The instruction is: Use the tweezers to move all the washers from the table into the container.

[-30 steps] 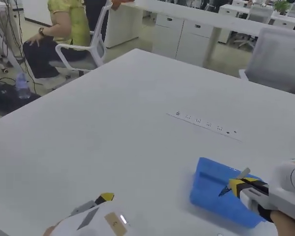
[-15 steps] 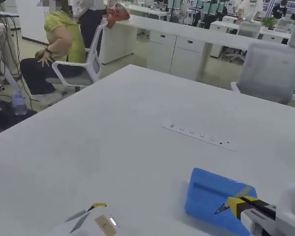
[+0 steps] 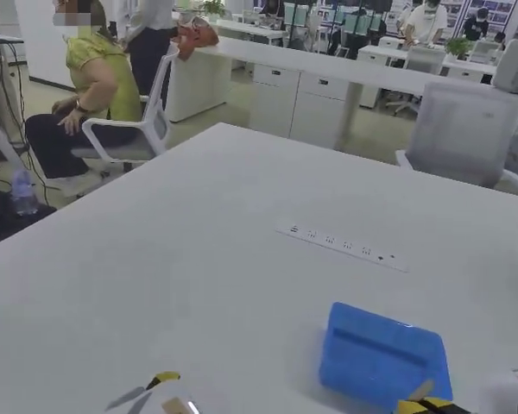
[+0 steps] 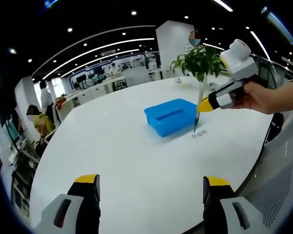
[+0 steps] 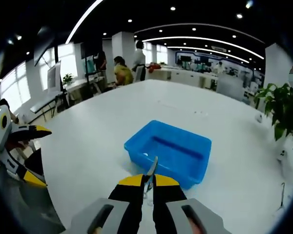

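Observation:
The blue container (image 3: 384, 354) stands on the white table (image 3: 198, 259) near its front right. My right gripper (image 5: 147, 181) is shut on the tweezers (image 5: 150, 171), which point at the container's (image 5: 168, 151) near wall. In the left gripper view the right gripper (image 4: 214, 101) holds the tweezers (image 4: 197, 117) tip down, just above three small washers (image 4: 199, 133) on the table beside the container (image 4: 170, 116). My left gripper (image 4: 151, 181) is open and holds nothing, well back from the container. In the head view its jaws (image 3: 147, 390) show at the bottom edge.
A row of sockets (image 3: 341, 244) is set into the table behind the container. A person sits on a white chair (image 3: 125, 129) at the far left, and another chair (image 3: 462, 121) stands past the far edge. A potted plant (image 4: 200, 61) rises behind the container.
The head camera has tilted upward. My right gripper with the tweezers has drawn back from over the container to its near side. The left gripper stays open.

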Tool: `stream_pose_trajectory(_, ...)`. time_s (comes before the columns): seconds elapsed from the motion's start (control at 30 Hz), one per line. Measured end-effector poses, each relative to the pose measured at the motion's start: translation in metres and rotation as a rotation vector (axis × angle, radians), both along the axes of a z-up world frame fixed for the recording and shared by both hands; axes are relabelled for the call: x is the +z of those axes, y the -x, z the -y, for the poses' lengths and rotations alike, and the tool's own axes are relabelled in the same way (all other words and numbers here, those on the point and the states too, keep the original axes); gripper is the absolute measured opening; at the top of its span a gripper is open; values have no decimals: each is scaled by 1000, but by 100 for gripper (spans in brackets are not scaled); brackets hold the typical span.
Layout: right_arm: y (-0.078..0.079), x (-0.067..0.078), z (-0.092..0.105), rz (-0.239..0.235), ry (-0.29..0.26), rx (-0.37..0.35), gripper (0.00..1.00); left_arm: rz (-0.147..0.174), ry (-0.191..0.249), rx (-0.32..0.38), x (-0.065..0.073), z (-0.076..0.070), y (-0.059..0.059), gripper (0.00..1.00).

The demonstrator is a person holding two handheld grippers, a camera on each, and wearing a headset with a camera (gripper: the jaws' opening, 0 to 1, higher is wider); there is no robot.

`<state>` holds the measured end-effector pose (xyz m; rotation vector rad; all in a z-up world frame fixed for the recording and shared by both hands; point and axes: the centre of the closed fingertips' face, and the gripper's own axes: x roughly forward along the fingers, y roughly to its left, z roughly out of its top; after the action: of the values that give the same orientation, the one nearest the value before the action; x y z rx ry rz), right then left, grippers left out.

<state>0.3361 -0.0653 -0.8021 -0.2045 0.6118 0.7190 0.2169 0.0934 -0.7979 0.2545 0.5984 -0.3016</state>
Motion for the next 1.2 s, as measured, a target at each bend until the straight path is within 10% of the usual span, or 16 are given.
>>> stream_pose_trajectory(1.2,7,-12,-4,59,97,40,2,-18,-23,-12,-4,1,2,88)
